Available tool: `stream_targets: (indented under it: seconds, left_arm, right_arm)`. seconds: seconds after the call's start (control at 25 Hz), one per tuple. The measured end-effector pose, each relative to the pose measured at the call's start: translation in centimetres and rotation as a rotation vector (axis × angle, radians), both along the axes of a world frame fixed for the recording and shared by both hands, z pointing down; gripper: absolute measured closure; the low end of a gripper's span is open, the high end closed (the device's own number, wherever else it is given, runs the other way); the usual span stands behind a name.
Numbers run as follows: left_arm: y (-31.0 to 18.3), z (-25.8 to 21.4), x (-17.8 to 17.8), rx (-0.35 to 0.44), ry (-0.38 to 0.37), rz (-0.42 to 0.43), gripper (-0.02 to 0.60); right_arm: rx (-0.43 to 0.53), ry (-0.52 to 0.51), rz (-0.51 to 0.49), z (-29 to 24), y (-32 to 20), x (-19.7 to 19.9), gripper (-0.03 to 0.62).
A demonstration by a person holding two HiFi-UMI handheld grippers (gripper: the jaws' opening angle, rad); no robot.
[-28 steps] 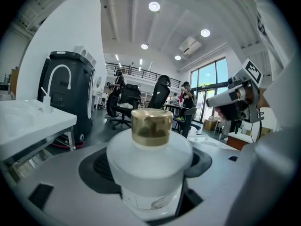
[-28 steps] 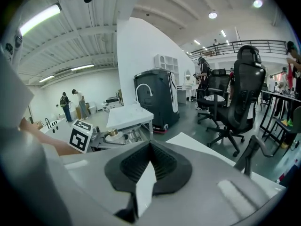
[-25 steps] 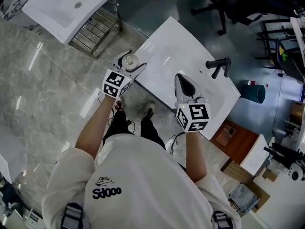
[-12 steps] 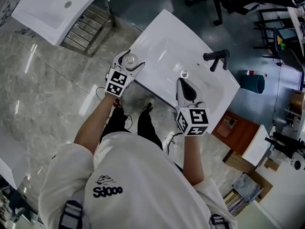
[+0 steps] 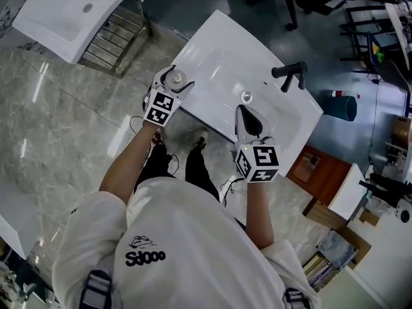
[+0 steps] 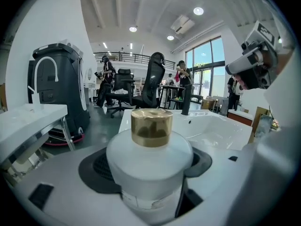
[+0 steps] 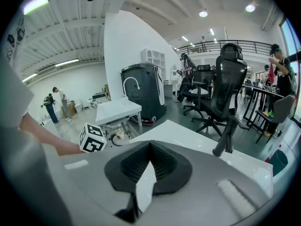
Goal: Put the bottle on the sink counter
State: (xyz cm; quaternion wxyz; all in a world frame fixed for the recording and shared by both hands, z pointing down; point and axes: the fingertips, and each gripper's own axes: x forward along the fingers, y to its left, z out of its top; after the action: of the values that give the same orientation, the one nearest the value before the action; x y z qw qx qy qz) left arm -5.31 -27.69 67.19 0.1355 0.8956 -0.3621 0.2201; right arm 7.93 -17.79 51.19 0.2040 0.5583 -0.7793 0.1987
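A frosted white bottle (image 5: 175,79) with a gold cap sits between the jaws of my left gripper (image 5: 174,76), which is shut on it at the near left corner of the white sink counter (image 5: 212,47). In the left gripper view the bottle (image 6: 149,166) stands upright and fills the middle, with the basin behind it. Whether its base touches the counter is hidden. My right gripper (image 5: 242,110) hovers over the basin's front edge, close to the drain (image 5: 246,97). It is shut, with nothing in it, and its pads (image 7: 141,166) meet at the tip.
A black faucet (image 5: 290,76) stands at the far side of the basin. A second white sink (image 5: 71,11) on a metal rack (image 5: 112,44) is at the upper left. Office chairs (image 7: 225,86) and a teal bin (image 5: 341,105) lie beyond. People stand in the background.
The right gripper has drawn back slightly toward the basin's front edge, uncovering the drain. The left gripper has stayed at the counter's corner with the bottle still in it.
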Motion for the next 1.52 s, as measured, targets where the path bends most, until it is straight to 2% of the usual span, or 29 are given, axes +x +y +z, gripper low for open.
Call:
stream_targets:
  seconds: [0.28, 0.68, 0.96, 1.2, 1.52]
  left_arm:
    - [-0.1, 0.8, 0.2, -0.007, -0.075, -0.001, 0.233]
    - [0.0, 1.1, 0.3, -0.01, -0.102, -0.004, 0.232]
    - [0.5, 1.7, 0.7, 0.002, -0.154, 0.052, 0.235]
    - [0.4, 1.8, 0.6, -0.008, -0.155, 0.059, 0.235]
    - [0.7, 1.7, 0.2, -0.039, -0.123, 0.046, 0.232]
  right_arm:
    - [0.002, 0.002, 0.001, -0.1, 0.1, 0.3, 0.585]
    - [0.01, -0.007, 0.005, -0.3, 0.1, 0.8, 0.585]
    - [0.001, -0.018, -0.004, -0.1, 0.2, 0.9, 0.585]
    - [0.005, -0.018, -0.006, -0.4, 0.4, 1.2, 0.585]
    - [0.006, -0.025, -0.009, -0.3, 1.1, 1.8, 0.585]
